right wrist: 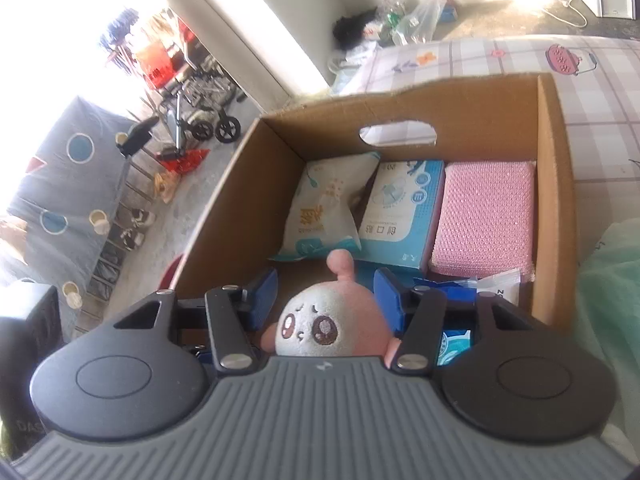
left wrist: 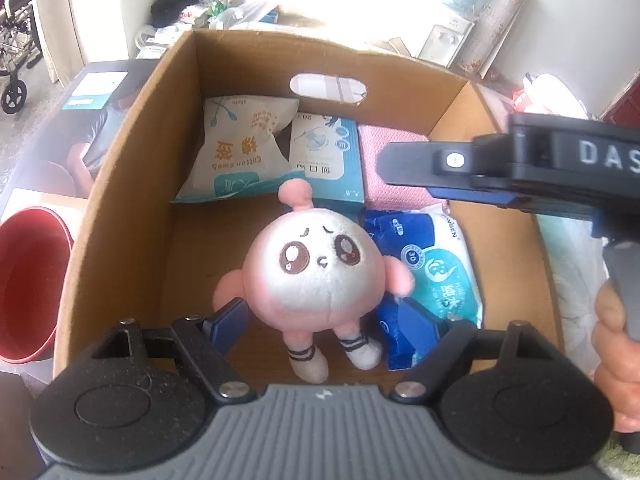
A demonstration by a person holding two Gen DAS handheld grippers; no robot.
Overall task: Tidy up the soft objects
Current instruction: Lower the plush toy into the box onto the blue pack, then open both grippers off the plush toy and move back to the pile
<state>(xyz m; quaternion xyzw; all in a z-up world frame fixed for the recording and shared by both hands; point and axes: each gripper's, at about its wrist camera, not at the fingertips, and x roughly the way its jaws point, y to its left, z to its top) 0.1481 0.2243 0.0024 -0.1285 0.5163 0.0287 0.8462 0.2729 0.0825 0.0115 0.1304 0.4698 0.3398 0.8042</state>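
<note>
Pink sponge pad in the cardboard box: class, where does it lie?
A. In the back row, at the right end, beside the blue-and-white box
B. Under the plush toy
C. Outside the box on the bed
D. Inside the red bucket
A: the pink sponge pad lies against the cardboard box's right wall, next to the blue-and-white box.

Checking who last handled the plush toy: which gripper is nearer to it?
Left. The left gripper straddles the plush toy in the cardboard box, open; the right gripper hangs above the far items.
</note>
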